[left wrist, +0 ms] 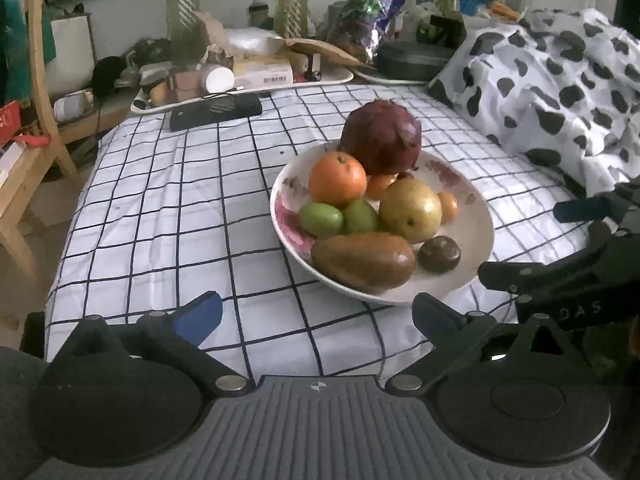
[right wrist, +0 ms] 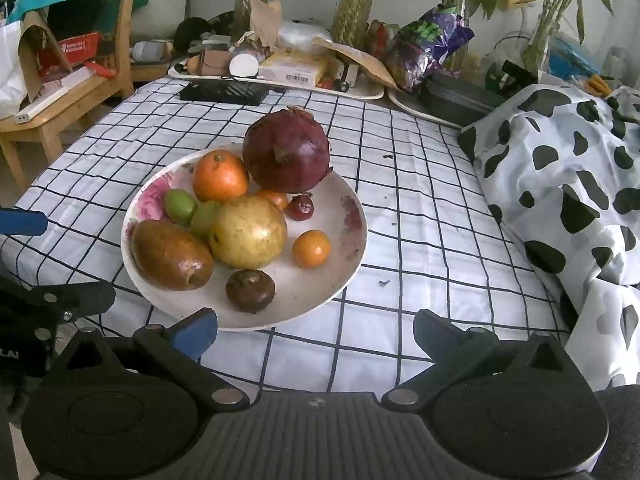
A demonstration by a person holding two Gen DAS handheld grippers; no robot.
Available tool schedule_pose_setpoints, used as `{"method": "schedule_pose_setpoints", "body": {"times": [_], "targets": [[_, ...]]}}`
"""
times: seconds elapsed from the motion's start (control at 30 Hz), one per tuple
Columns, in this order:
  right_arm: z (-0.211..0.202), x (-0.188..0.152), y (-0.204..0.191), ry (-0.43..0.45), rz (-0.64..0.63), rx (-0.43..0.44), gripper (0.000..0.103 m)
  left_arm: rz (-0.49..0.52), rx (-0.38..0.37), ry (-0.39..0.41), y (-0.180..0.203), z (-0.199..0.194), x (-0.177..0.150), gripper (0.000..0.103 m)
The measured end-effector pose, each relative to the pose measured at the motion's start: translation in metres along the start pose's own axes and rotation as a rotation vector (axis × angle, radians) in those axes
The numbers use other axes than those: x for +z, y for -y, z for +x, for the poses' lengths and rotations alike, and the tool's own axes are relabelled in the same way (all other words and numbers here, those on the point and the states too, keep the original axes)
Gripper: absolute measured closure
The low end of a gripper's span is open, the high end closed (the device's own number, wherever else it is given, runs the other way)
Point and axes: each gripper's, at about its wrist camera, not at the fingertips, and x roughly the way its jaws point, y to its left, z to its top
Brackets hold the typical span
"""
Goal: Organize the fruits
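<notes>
Brown mango (right wrist: 172, 255) foremost; two green fruits (right wrist: 181, 205), three oranges (right wrist: 220, 176).

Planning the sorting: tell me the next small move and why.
Probably ease the right gripper forward onto the dark round fruit: it lies alone at the bowl's near edge, closest to the open, empty fingers.

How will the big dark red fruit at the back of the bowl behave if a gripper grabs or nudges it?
The dark red fruit is the largest piece, so probably heavy and wide for the jaws. It looks rounded with smooth skin, so pads may slip and a nudge could roll it. It sits near the rim of the bowl, leaning on the orange; moving it may shift neighbours.
</notes>
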Motion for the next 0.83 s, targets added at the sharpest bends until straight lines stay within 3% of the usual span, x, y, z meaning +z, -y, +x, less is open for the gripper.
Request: {"method": "schedule_pose_setpoints", "body": {"times": [0.33, 0.83], "targets": [[0.0029, 0.0006, -0.0006, -0.012, -0.007, -0.003, 0.0, 0.015, 0.04, -0.027, 0.0019, 0.0044, 0.0001, 0.0], [0.0028, 0.0008, -0.001, -0.011, -0.006, -0.004, 0.0, 0.026, 0.045, -0.002, 0.0036, -0.0006, -0.0004, 0.0]]}}
